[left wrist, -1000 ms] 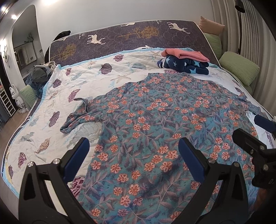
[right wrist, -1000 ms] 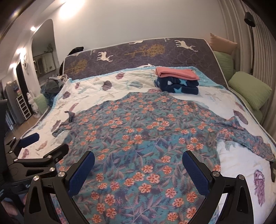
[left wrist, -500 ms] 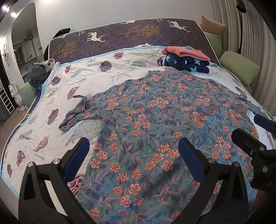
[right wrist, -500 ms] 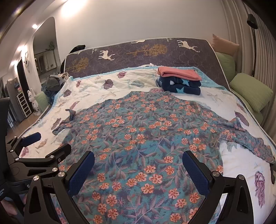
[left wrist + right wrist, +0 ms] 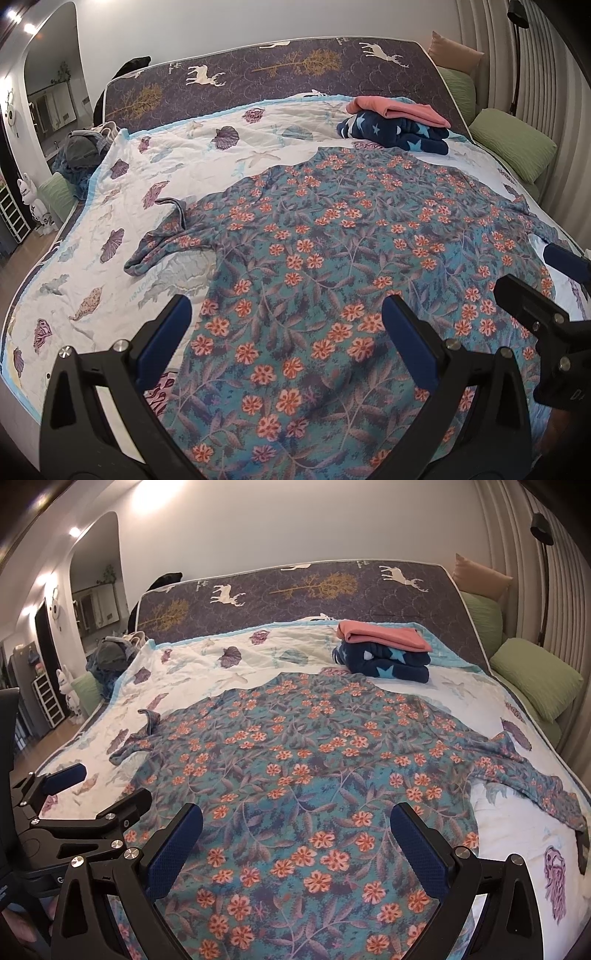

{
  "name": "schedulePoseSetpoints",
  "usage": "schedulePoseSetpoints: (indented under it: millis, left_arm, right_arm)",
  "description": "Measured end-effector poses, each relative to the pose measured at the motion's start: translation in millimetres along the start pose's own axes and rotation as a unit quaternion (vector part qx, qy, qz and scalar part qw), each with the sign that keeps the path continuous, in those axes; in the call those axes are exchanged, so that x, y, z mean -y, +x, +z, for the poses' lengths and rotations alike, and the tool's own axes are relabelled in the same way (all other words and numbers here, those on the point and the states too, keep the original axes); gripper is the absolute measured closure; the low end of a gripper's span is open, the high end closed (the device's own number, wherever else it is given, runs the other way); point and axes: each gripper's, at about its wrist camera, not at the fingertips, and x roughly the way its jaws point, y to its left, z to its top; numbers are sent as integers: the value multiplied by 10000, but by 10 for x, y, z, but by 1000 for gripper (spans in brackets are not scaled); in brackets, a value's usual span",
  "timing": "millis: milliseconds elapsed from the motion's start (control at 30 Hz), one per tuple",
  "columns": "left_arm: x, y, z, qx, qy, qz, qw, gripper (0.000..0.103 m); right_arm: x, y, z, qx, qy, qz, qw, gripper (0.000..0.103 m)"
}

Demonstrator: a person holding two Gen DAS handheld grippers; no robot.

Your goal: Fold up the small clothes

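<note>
A teal garment with orange flowers (image 5: 332, 240) (image 5: 314, 757) lies spread flat on the bed, sleeves out to both sides. Its left sleeve (image 5: 162, 240) is crumpled; its right sleeve (image 5: 528, 771) trails toward the bed's right edge. My left gripper (image 5: 286, 339) hovers open over the garment's near left part, nothing between its blue pads. Over the near middle, my right gripper (image 5: 295, 845) also stands open and empty. Each gripper shows at the side of the other's view: right gripper (image 5: 546, 291), left gripper (image 5: 92, 794).
A folded pink garment (image 5: 380, 635) sits on a folded navy star-print one (image 5: 384, 662) at the far side of the shell-print quilt (image 5: 129, 221). Green pillows (image 5: 535, 679) line the right. A heap of clothes (image 5: 81, 151) lies at the far left corner.
Both views have pulled back and risen slightly, so the garment sits a little lower in frame. Both grippers stay open; the garment has not moved.
</note>
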Motion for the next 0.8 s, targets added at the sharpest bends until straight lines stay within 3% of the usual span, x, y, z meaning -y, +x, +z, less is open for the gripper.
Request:
schedulePoseSetpoints:
  millis: [800]
  left_arm:
    - [-112, 29, -18, -60, -195, -63, 9998, 1]
  right_arm:
    - [-31, 6, -2, -80, 27, 20, 10000, 0]
